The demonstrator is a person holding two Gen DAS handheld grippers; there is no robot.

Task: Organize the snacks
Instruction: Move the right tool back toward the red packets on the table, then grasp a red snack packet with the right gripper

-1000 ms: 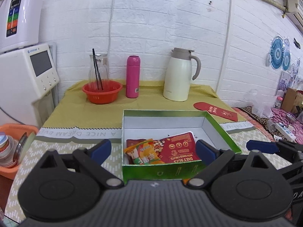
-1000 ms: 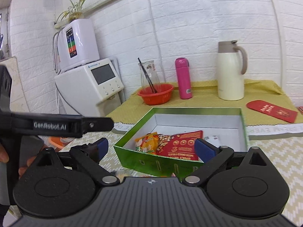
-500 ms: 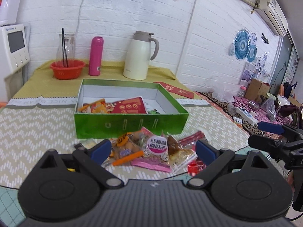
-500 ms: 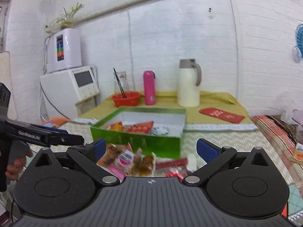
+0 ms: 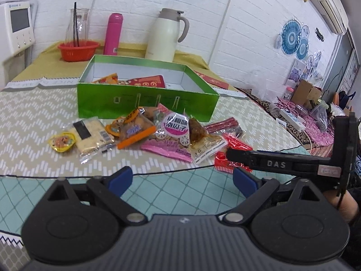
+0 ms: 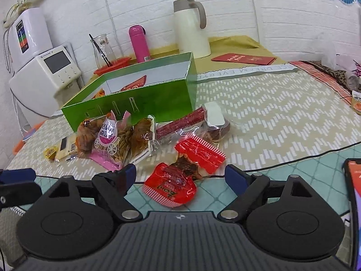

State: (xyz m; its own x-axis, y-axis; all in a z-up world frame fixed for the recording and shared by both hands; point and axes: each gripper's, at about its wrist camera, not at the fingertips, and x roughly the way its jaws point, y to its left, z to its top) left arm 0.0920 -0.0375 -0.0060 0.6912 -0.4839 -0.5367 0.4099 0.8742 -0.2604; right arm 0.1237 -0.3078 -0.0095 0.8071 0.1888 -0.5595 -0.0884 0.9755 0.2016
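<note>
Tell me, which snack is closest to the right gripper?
The red see-through packet, lying between the right gripper's open fingers; the other snacks sit farther back by the green box.

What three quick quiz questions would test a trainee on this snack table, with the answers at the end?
1. True or false: the green cardboard box already holds some packets.
2. Which snack lies nearest the right gripper: A the red twist-wrapped candy, B the small yellow jelly cup, C the pale cracker packet?
3. Fill in: both the right gripper and the left gripper are ____.

Key: 1 true; 2 A; 3 open.
</note>
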